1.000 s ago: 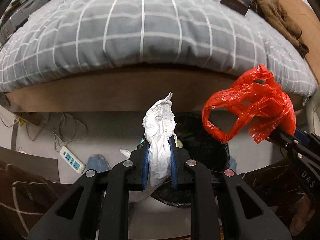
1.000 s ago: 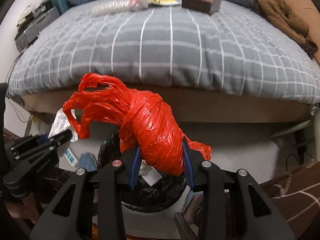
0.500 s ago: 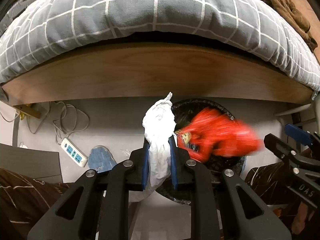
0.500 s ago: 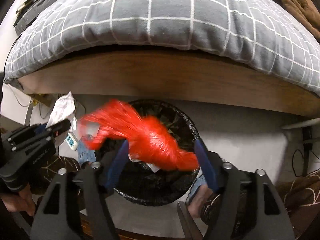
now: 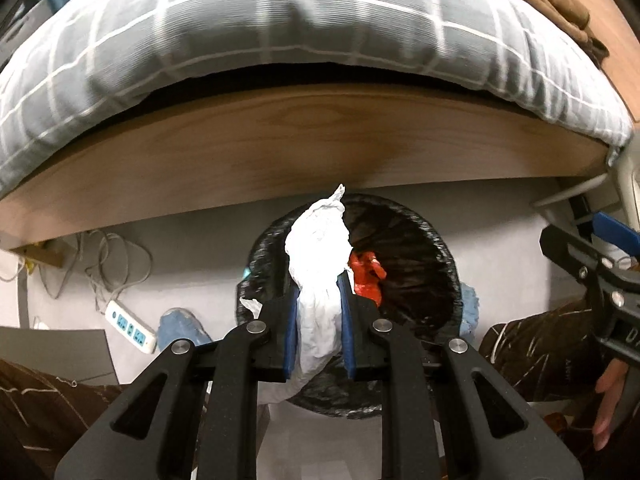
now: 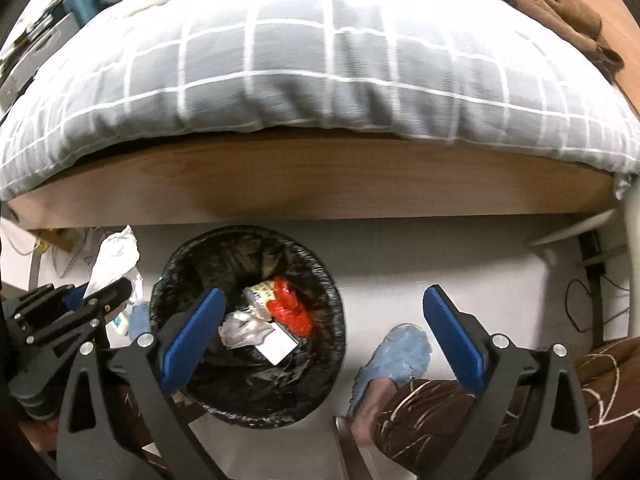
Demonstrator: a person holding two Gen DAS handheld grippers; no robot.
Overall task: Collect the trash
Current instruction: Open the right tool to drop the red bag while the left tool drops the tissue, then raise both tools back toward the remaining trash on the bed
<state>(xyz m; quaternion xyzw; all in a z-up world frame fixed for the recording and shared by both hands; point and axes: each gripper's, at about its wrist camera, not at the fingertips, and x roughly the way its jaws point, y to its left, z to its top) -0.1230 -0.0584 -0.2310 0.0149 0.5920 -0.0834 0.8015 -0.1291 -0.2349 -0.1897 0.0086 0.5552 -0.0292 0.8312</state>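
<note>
My left gripper (image 5: pixel 319 292) is shut on a crumpled white paper wad (image 5: pixel 318 256) and holds it over the near rim of a black-lined trash bin (image 5: pixel 436 240). The red plastic bag (image 6: pixel 289 307) lies inside the bin (image 6: pixel 176 264) among paper scraps; it also shows in the left wrist view (image 5: pixel 366 276). My right gripper (image 6: pixel 325 300) is open and empty above the bin's right side. The left gripper (image 6: pixel 108 286) with its white wad (image 6: pixel 112 258) shows at the left of the right wrist view.
A bed with a grey checked duvet (image 6: pixel 320 64) and wooden frame (image 5: pixel 320 140) stands just behind the bin. A power strip (image 5: pixel 130 326) and cables lie on the floor at left. The person's blue slippers (image 6: pixel 400 354) and brown trousers are beside the bin.
My right gripper opened and the red bag dropped into the bin. Both grippers moved lower and nearer the bin. The left gripper still holds the white wad.
</note>
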